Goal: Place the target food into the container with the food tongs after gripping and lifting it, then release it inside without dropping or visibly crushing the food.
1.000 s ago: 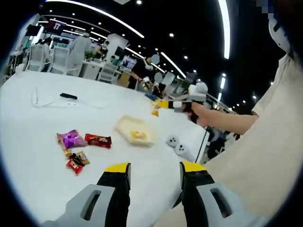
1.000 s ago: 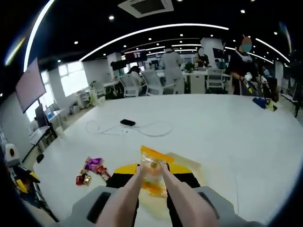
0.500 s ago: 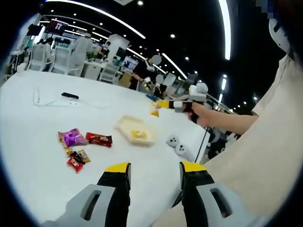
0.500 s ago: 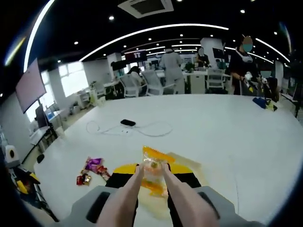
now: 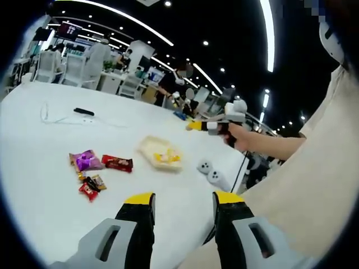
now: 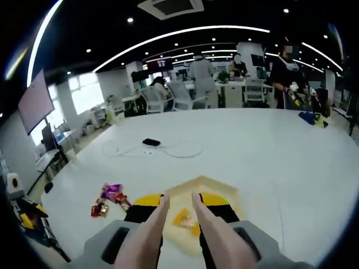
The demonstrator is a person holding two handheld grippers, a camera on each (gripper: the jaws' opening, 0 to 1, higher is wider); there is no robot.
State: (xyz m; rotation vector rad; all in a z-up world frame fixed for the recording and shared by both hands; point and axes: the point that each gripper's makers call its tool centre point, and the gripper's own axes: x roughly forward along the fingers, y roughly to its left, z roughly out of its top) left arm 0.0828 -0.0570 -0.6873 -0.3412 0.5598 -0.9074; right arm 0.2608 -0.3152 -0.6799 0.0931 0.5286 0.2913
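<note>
A yellow-orange snack packet [image 6: 187,218] lies inside the pale shallow container [image 6: 216,185], just below the tips of the beige food tongs [image 6: 161,208]. My right gripper [image 6: 180,200] is shut on the tongs, whose two arms stand apart with nothing between them. In the left gripper view the same container [image 5: 150,147] holds the packet [image 5: 167,158], and the right gripper [image 5: 192,125] hovers above and beyond it in a person's hand. My left gripper [image 5: 183,199] is open and holds nothing, near the table's edge.
Loose snacks lie left of the container: a purple packet [image 5: 85,161], a red bar [image 5: 116,163] and small red candies [image 5: 90,188]. Two white controllers [image 5: 212,172] sit right of it. A black device [image 6: 149,142] with a white cable lies farther back. People and chairs stand beyond the table.
The packet was gripped between the tong tips above the container; now the tongs have spread and it lies inside the container. The left gripper has held still.
</note>
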